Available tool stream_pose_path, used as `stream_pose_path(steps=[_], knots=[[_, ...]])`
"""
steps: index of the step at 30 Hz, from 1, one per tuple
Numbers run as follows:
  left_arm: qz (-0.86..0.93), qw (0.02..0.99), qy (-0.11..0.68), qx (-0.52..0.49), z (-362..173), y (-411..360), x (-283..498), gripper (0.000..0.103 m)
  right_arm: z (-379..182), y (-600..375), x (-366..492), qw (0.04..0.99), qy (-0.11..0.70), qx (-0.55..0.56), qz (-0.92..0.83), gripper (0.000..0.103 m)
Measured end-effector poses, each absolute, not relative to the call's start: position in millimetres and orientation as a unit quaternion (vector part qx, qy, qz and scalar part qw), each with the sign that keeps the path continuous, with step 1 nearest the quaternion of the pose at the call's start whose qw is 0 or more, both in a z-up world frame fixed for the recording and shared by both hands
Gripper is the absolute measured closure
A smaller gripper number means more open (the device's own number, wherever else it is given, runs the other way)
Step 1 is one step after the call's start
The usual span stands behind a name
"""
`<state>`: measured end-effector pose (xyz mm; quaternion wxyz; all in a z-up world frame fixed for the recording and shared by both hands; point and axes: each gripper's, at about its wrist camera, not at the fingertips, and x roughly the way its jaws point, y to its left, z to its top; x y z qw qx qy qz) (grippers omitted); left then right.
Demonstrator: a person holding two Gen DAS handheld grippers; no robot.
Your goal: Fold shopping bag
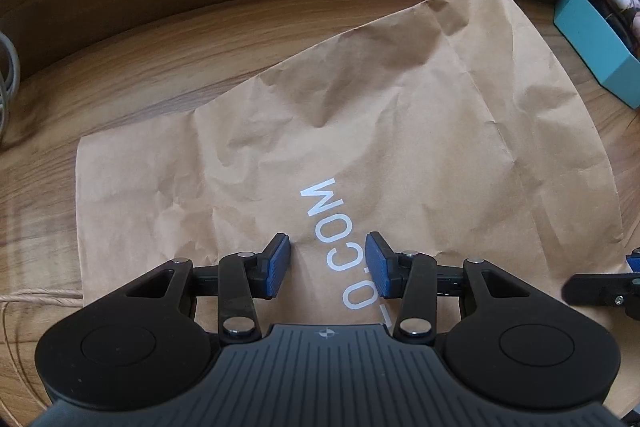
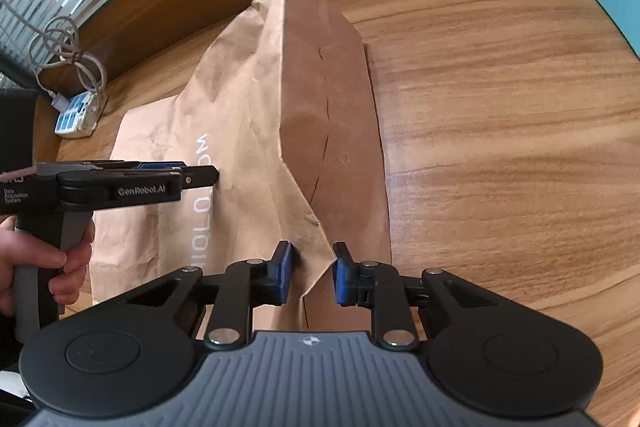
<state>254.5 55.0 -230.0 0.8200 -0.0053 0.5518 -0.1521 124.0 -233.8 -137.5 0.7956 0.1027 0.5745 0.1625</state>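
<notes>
Nearest your right lens, the right gripper has its blue-padded fingers partly open, straddling a raised paper ridge without clamping it; nothing is held. That ridge belongs to the brown paper shopping bag, which lies on the wooden tabletop and runs straight ahead of these fingers, its side gusset tented up instead of flat.

Your left gripper hovers over the printed panel, fingers wide apart on either side of the white lettering, also empty. From the right view it sits to the left of your right fingers, just beside them over the same bag.

Judge the bag as light, thin and crinkly: it holds a crease well but slides easily on smooth wood and may tear if yanked. Pinch the gusset ridge between your right fingers near its close end, and press the flat panel beneath your left fingers to anchor it. A teal box stands well beyond the bag's far right edge.
</notes>
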Motion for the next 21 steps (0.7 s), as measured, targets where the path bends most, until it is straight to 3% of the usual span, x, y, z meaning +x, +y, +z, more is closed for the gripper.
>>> stream_pose_path(steps=[3, 6, 8, 12, 21], knots=[[-0.155, 0.822, 0.548, -0.021, -223, 60, 257, 0.058, -127, -229, 124, 0.802, 0.567, 0.087, 0.169, 0.074], [-0.161, 0.826, 0.540, -0.031, -217, 61, 261, 0.058, -112, -229, 129, 0.811, 0.552, 0.084, 0.177, 0.053], [-0.167, 0.827, 0.535, -0.038, -215, 60, 264, 0.058, -100, -229, 135, 0.819, 0.538, 0.080, 0.183, 0.049], [-0.182, 0.828, 0.528, -0.045, -214, 54, 268, 0.058, -92, -226, 159, 0.831, 0.521, 0.067, 0.183, 0.043], [-0.190, 0.820, 0.537, -0.054, -222, 52, 272, 0.056, -112, -223, 224, 0.830, 0.529, 0.051, 0.168, 0.046]])
